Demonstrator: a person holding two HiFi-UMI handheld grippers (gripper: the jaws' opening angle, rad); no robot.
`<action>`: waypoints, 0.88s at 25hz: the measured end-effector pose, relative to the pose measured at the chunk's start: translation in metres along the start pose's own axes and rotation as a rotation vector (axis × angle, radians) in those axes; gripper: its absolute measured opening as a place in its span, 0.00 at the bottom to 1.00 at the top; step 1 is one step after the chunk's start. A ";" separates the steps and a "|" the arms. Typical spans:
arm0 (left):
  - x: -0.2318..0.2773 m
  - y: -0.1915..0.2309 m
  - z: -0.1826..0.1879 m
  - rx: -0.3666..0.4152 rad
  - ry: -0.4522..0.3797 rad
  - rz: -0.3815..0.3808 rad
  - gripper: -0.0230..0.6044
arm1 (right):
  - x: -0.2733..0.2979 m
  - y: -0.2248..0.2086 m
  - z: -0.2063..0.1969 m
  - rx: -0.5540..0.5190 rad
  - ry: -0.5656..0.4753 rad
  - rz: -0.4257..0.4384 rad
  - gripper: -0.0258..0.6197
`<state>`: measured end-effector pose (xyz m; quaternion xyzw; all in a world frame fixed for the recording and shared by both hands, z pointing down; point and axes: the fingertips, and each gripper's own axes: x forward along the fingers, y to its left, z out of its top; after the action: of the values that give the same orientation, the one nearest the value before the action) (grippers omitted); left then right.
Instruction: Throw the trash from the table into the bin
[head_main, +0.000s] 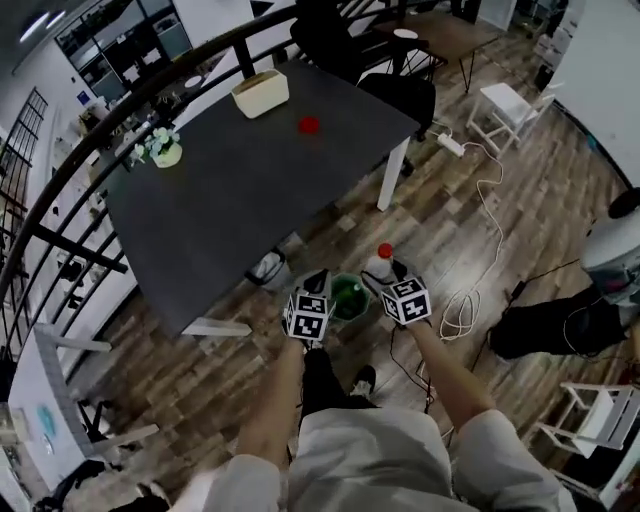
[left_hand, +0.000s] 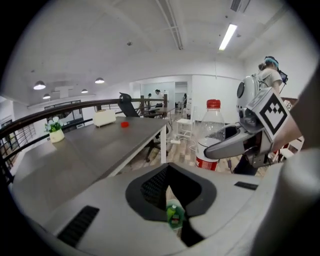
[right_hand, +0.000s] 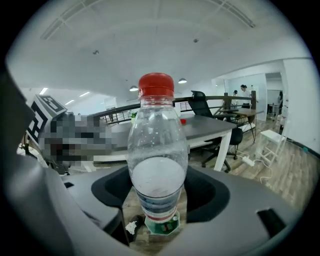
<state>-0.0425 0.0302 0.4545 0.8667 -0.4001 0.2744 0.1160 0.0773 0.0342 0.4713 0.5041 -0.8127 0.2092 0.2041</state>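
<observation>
Eyeballing the counter: big dark slab, well apart from both grippers. A small red scrap sat on it near a white box, probably next on the trash list.
Bin: green, on the wood floor just off the counter's corner, between and below the two grippers.
Bottle: clear plastic, upright, and it looked empty apart from droplets inside. It hung straight above the bin. My guess was feather-light, thin-walled and springy, so it'd dent under a hard squeeze and squirt out of smooth pads if pinched on the taper.
Where to hold: the straight lower body around the label band, which was about where it was held. The neck seemed too narrow and slopey for a sure grip.
Right gripper: jaws stood wide, clamped on the bottle's lower body from both sides.
Left gripper: jaws looked drawn together at the tips with nothing in them, just beside the right one.
Cap: red and on the neck, so trapped air probably kept the walls a bit stiffer.
</observation>
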 end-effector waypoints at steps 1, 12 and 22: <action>-0.004 -0.006 -0.015 -0.012 0.016 -0.005 0.08 | 0.001 0.002 -0.017 0.017 0.013 -0.008 0.57; 0.024 -0.051 -0.235 -0.117 0.313 -0.107 0.08 | 0.045 0.020 -0.217 0.225 0.214 -0.020 0.57; 0.125 -0.018 -0.290 -0.170 0.276 -0.151 0.08 | 0.107 -0.015 -0.304 0.262 0.249 -0.132 0.57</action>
<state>-0.0742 0.0856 0.7644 0.8355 -0.3361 0.3463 0.2629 0.0840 0.1152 0.7838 0.5485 -0.7123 0.3602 0.2492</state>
